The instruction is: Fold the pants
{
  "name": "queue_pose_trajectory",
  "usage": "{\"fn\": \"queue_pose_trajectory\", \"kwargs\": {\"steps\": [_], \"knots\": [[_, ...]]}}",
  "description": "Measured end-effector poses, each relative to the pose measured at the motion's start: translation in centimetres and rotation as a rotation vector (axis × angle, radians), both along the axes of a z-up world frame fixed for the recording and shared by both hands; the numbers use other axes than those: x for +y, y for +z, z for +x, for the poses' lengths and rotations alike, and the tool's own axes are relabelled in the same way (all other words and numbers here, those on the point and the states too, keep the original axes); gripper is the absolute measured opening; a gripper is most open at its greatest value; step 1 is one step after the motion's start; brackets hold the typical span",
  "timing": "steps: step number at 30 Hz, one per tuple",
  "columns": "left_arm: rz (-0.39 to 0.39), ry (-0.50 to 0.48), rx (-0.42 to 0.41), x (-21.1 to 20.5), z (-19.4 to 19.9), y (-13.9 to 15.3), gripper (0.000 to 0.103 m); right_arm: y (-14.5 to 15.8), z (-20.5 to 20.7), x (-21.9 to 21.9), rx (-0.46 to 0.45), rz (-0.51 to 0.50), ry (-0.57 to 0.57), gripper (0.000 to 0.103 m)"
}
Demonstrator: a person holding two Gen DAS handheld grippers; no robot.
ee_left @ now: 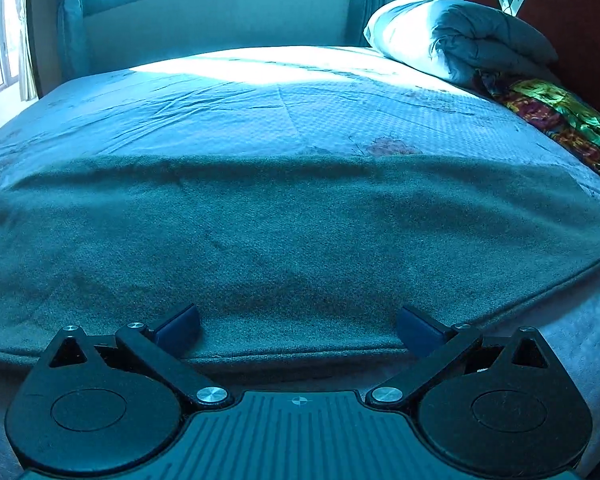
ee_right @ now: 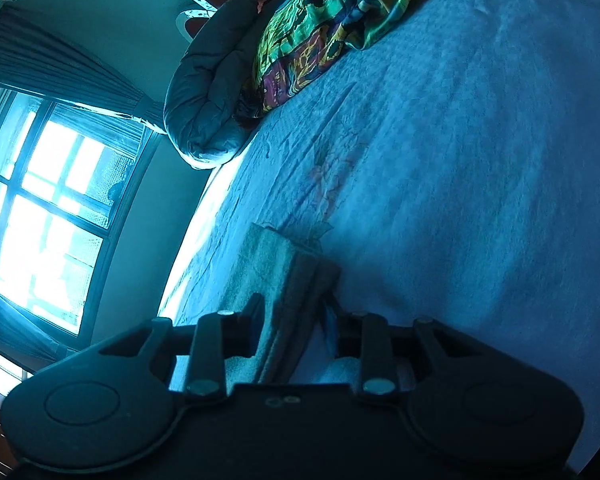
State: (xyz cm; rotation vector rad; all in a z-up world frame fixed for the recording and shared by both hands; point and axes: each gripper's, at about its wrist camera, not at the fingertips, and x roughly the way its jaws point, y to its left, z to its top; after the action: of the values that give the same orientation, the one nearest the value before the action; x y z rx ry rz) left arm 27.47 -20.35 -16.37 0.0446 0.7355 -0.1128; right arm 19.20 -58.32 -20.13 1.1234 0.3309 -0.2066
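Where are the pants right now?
The pants lie spread flat across the near edge of the bed, just ahead of the open left gripper. In the right wrist view, the right gripper pinches one folded end.

Open bedsheet (ee_left: 240,96) beyond pants (ee_left: 292,232); rolled quilt (ee_left: 460,36) far-right.

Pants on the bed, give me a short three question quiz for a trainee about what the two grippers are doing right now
1. True or false: the left gripper is clamped on the pants.
2. What does the right gripper have between its fingers?
A. The quilt
B. A layered end of the pants
C. The colourful cloth
3. Fill in: the rolled grey quilt lies at the ___ end of the bed.

Key:
1. False; its jaws stand wide open at the near edge of the pants.
2. B; the jaws look closed on it.
3. Headboard.
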Motion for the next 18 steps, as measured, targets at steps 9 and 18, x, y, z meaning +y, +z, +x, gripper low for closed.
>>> {"fn": "queue_pose_trajectory", "kwargs": {"steps": [9,18], "knots": [[-0.013,0.010,-0.002,0.1,-0.2,0.1,0.103,-0.2,-1.0,-0.1,-0.036,0.073,-0.004,0.025],[-0.010,0.006,-0.001,0.0,0.1,-0.1,0.103,-0.9,0.4,-0.1,-0.013,0.088,0.033,0.019]]}}
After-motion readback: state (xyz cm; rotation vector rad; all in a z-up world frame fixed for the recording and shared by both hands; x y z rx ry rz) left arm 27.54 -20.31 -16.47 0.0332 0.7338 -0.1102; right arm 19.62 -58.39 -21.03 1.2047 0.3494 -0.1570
